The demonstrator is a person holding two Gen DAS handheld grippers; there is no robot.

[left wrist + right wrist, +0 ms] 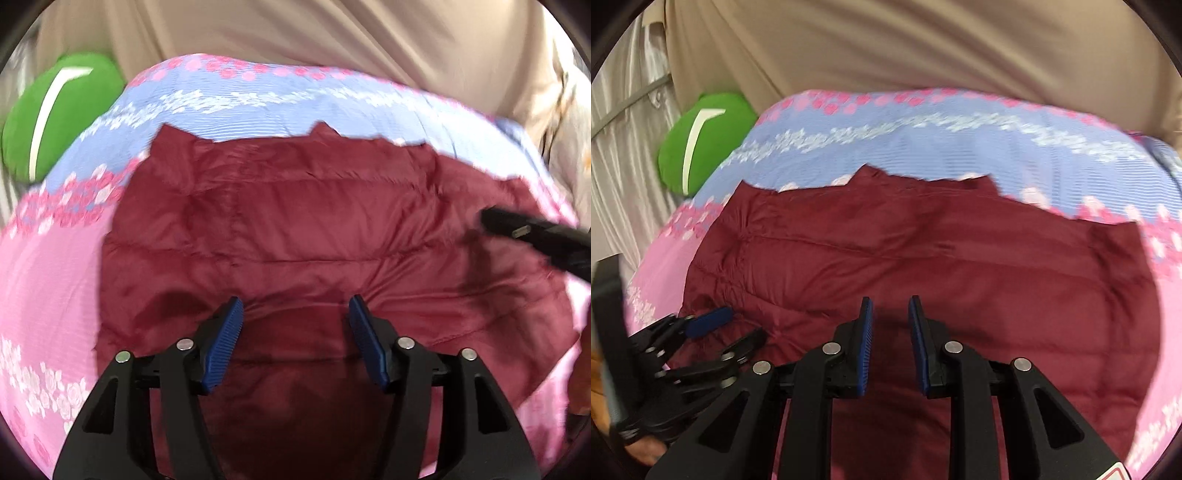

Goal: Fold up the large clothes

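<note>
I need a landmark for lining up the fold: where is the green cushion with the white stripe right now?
The green cushion with the white stripe sits at the upper left in both wrist views, just past the far-left edge of the pink-and-blue floral bedspread, against the beige curtain.

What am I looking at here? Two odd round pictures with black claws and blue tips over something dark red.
Each picture comes from a camera on a hand-held gripper, looking along its two fingers. One shows the left gripper, jaws wide apart; the other the right gripper, jaws closer together but with a gap. Neither holds anything. Below lies a dark red padded jacket, spread on a pink and blue flowered bedcover. A green cushion sits behind, in front of a beige curtain. Each gripper shows at the edge of the other's picture.
</note>
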